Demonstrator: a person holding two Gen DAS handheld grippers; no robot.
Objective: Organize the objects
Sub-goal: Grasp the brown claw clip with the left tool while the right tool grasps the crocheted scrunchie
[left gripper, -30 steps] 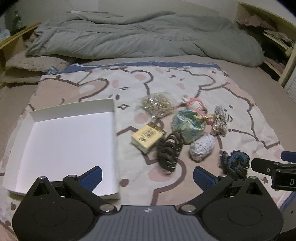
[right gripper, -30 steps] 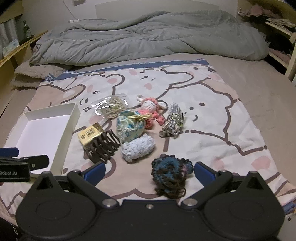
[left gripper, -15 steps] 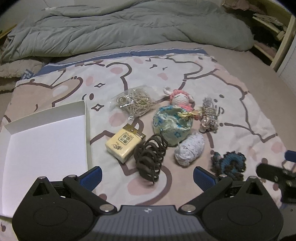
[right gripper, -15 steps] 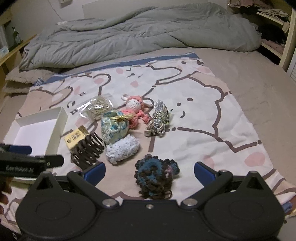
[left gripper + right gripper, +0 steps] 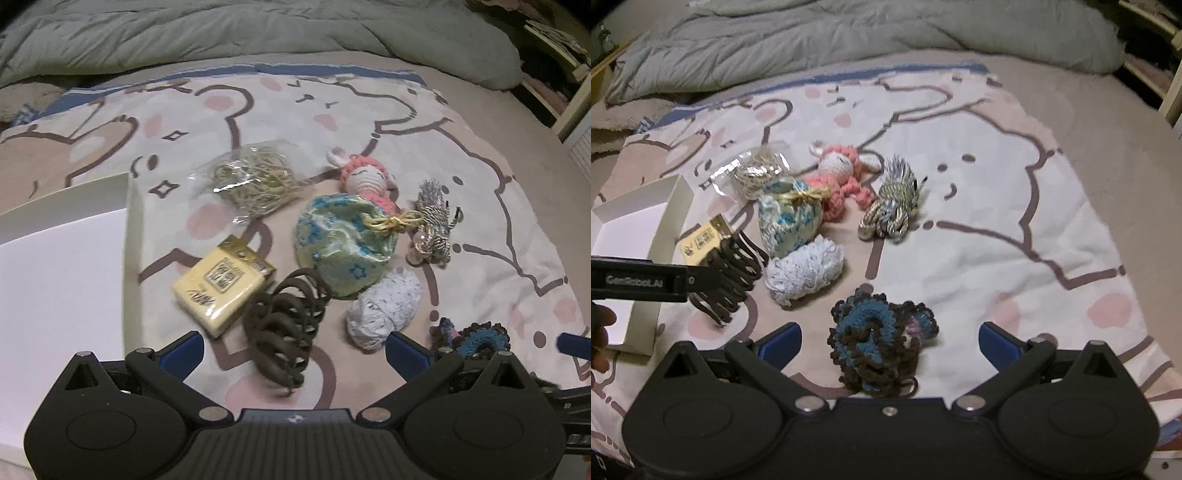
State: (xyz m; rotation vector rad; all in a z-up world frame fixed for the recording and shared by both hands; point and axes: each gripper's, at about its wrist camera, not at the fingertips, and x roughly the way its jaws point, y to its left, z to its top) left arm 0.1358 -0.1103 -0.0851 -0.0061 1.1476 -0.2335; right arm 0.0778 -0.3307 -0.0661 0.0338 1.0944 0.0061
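Note:
A cluster of small items lies on a cartoon-print blanket. My left gripper (image 5: pixel 293 349) is open, its fingers straddling a brown hair claw (image 5: pixel 284 325). Beside the claw are a yellow packet (image 5: pixel 221 284), a green-blue drawstring pouch (image 5: pixel 345 245), a white crochet scrunchie (image 5: pixel 384 308), a bag of rubber bands (image 5: pixel 255 181), a pink crochet doll (image 5: pixel 367 179) and a striped scrunchie (image 5: pixel 434 221). My right gripper (image 5: pixel 890 343) is open just before a dark blue-brown crochet scrunchie (image 5: pixel 879 343). A white box (image 5: pixel 62 273) sits at the left.
A rumpled grey duvet (image 5: pixel 258 33) fills the back of the bed. Wooden shelving (image 5: pixel 554 55) stands at the far right. In the right wrist view the left gripper's body (image 5: pixel 639 280) and a hand (image 5: pixel 600 332) reach in from the left, over the white box (image 5: pixel 661 221).
Both grippers have moved forward and lower toward the cluster. The left one swung right, away from the box, and now frames the hair claw. The right one closed in on the dark scrunchie.

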